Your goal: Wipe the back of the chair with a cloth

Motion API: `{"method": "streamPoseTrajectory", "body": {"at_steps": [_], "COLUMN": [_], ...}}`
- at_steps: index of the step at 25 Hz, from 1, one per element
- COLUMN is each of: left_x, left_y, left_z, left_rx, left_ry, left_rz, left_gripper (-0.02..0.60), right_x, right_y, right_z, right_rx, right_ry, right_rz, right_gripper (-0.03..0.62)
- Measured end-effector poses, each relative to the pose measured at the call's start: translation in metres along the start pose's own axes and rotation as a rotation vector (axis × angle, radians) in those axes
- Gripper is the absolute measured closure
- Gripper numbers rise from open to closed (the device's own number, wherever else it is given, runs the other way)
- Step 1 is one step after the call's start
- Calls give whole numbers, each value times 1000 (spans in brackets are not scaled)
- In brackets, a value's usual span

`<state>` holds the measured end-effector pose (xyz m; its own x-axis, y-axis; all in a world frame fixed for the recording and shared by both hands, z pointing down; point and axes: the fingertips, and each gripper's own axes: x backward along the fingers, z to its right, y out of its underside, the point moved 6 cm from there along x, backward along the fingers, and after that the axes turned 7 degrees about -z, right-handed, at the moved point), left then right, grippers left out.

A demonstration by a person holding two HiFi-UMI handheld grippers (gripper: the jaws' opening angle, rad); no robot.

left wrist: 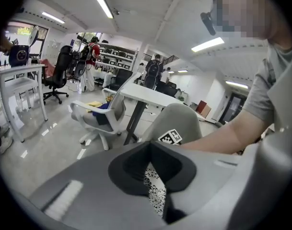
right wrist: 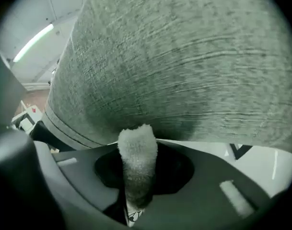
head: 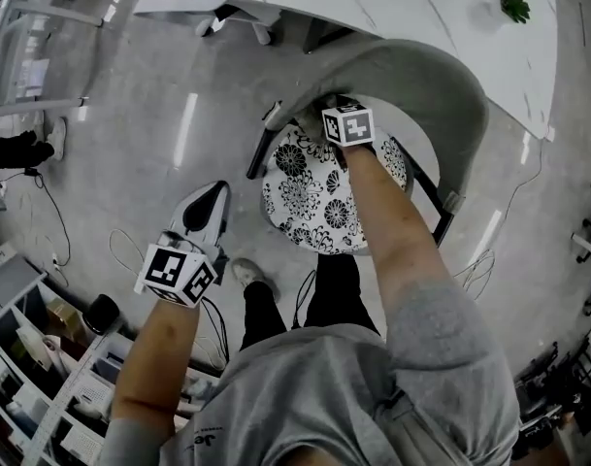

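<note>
- The cloth (right wrist: 137, 150) is sticking up from the right hand-held gripper (right wrist: 140, 174), which is clenching it, its tip pressing against the grey chair back (right wrist: 184, 56) just ahead.
- The flower-patterned seat (head: 319, 202) is lying below that gripper.
- The left hand-held gripper (left wrist: 153, 176) is hanging well apart, out over the floor (head: 140, 134) — jaws drawn together, gripping nothing.
- The white bench (head: 421, 17) is standing beyond the chair back.

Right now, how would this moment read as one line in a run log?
step: wipe | right gripper: shut on cloth, cloth tip at chair back | left gripper: shut, empty, aside
</note>
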<state>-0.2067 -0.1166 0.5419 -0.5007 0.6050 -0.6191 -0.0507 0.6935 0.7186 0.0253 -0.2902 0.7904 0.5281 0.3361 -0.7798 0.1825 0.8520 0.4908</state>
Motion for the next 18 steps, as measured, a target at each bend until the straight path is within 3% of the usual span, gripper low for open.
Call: {"method": "streamPoseTrajectory", "body": {"at_steps": [5, 9, 18], "left_x": [-7, -14, -26], "left_y": [-18, -30, -37], "left_z": [8, 9, 37], "left_rx": [-31, -50, -119], "left_ry": [28, 43, 143], "left_rz": [2, 20, 16], "left_gripper": [528, 528, 528], "right_x": [30, 68, 163], "right_y": [8, 21, 96], "right_z": [51, 93, 152], "right_rx": [-241, -373, -663], "right_ry": [142, 241, 414], "right_rz": [107, 184, 350], "right_gripper": [513, 513, 513]}}
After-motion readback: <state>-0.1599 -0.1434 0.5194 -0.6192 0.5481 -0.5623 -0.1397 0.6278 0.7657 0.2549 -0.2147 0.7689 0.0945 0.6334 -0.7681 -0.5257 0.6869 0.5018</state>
